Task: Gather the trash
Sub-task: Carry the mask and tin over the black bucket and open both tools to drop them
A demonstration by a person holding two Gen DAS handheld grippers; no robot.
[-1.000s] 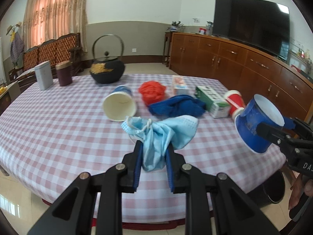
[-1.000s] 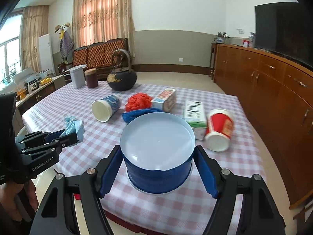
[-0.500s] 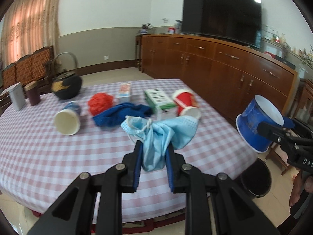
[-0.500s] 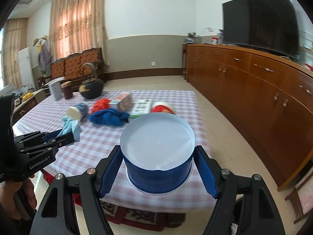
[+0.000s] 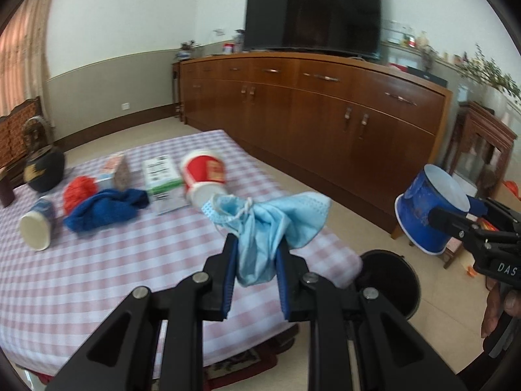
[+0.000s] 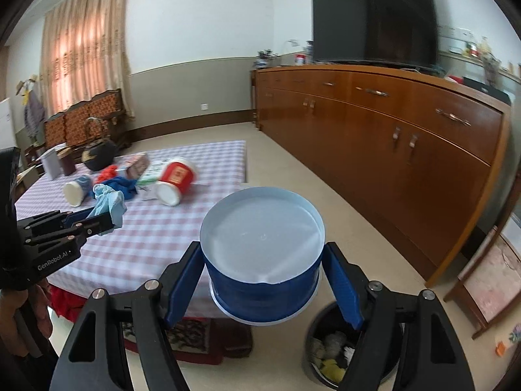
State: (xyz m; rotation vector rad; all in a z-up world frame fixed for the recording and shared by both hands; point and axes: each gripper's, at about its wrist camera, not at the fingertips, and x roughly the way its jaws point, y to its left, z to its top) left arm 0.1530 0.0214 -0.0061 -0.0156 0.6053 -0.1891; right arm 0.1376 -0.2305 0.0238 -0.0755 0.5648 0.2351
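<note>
- Left wrist view: left gripper (image 5: pixel 255 254) clamps crumpled blue face mask (image 5: pixel 270 224).
- Right gripper (image 6: pixel 263 280) clamps blue paper cup (image 6: pixel 262 260); black trash bin (image 6: pixel 329 355) at 5 o'clock below cup.

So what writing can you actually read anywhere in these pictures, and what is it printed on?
"GenRobot.AI": on the body of the left gripper, seen from the right wrist.
"DAS": on the body of the right gripper, cut off at the left wrist picture's edge.
Red cup, label: too blurred to read.
Green and white box, print: too small to read.
Small carton: unreadable.
</note>
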